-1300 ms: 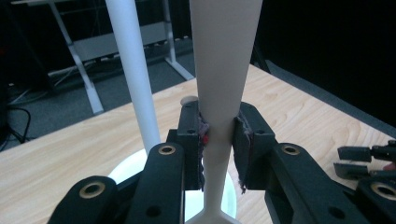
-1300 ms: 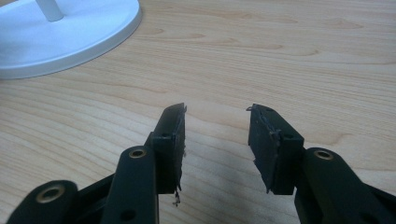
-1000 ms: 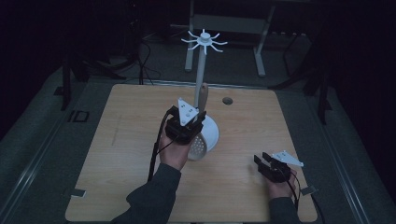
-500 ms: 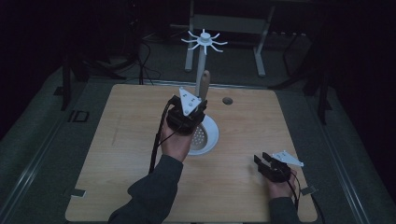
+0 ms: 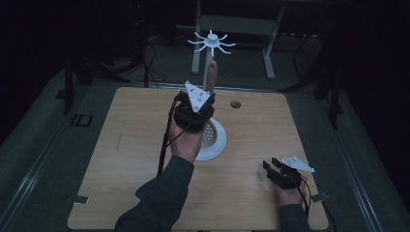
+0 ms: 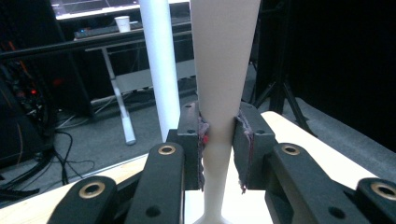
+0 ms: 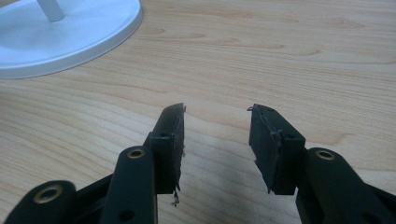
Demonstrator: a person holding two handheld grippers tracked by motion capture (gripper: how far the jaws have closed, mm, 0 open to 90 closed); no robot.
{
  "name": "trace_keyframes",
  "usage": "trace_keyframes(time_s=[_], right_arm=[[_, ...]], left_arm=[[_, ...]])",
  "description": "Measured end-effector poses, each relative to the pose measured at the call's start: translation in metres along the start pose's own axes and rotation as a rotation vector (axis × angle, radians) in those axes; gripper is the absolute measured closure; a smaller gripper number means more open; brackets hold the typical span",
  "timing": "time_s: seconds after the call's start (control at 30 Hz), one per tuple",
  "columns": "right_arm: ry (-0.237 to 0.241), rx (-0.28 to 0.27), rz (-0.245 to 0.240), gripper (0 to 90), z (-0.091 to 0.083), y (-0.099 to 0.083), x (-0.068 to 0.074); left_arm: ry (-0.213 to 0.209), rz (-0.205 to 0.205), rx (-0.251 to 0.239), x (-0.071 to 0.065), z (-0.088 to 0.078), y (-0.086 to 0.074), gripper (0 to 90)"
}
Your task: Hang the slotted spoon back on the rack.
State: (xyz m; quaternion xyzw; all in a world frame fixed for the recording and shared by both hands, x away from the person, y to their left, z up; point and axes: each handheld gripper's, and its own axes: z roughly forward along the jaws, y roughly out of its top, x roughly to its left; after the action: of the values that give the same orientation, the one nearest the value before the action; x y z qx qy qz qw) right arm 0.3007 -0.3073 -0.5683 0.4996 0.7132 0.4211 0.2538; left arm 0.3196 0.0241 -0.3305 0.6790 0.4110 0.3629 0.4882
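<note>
While the right gripper [image 5: 270, 167] rests low on the wooden table [image 5: 121, 145] at the near right corner, jaws spread with nothing between them [image 7: 215, 130], the left gripper [image 5: 207, 96] does the work. It is pinched tight on the narrow waist of a utensil handle [image 6: 223, 70]. What looks like a perforated skimmer head [image 5: 210, 133] hangs below it over the hanging rack's round white base [image 5: 218, 149].

The handle [image 5: 211, 76] stands nearly upright, with its long axis running alongside the rack's white pole [image 6: 161, 70] and just beside it. Its broad free end points up toward the spoked crown [image 5: 212, 41]. That crown sits above and slightly beyond the handle's tip, so I judge the next move to be a lift along the pole. The left hand is plainly the nearer one, and the right is well apart from the rack.
</note>
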Motion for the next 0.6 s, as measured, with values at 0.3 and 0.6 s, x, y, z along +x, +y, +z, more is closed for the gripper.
trace_keyframes(time_s=[0.3,0.6], right_arm=[[0.000,0.000,0.000,55.1,0.000,0.000,0.000],[0.001,0.000,0.002,55.0,0.000,0.000,0.000]], left_arm=[[0.065,-0.005,0.006,-0.002,0.005,0.007,74.3],[0.097,-0.004,0.025,-0.002,0.011,0.010,74.3]])
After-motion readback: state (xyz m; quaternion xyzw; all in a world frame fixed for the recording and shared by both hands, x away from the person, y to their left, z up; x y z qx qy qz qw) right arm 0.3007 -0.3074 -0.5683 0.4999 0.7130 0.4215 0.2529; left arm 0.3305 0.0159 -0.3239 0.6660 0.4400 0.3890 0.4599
